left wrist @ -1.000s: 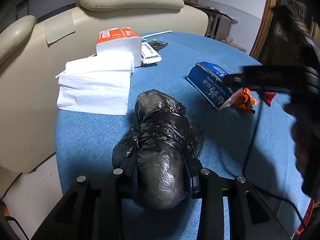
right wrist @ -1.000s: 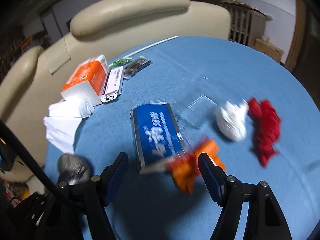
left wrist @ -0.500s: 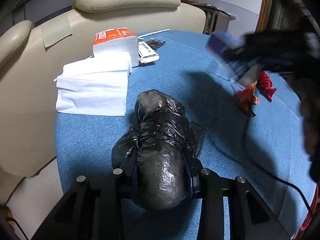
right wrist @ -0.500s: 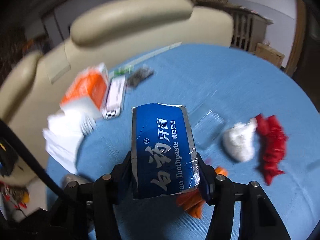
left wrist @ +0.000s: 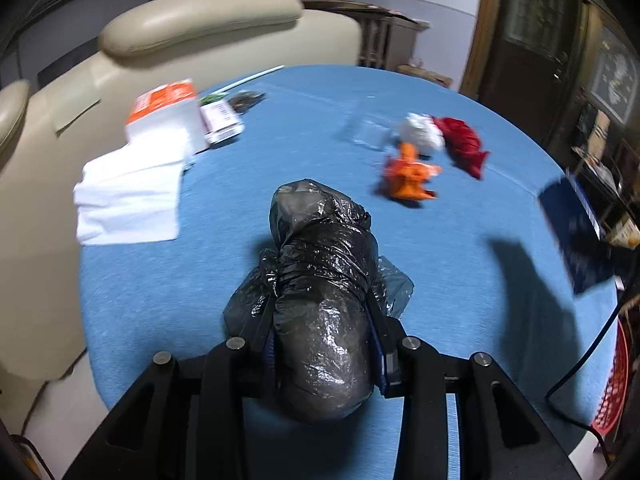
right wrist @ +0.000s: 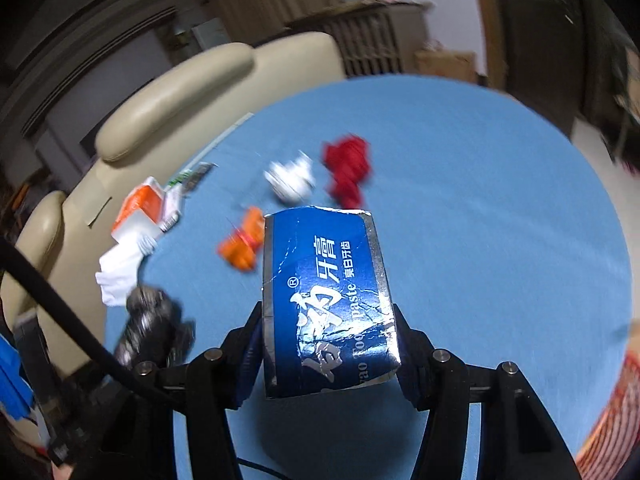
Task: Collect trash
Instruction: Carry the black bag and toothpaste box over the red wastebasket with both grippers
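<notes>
The blue toothpaste box sits clamped between the right gripper's fingers, lifted above the blue table near its right edge. The left gripper pinches a roll of black bags low over the table's near side. Farther out lie an orange wrapper, a white wad, touching red scrap and a clear tray. At the left edge are a tissue pack and loose tissues, with a beige chair behind.
</notes>
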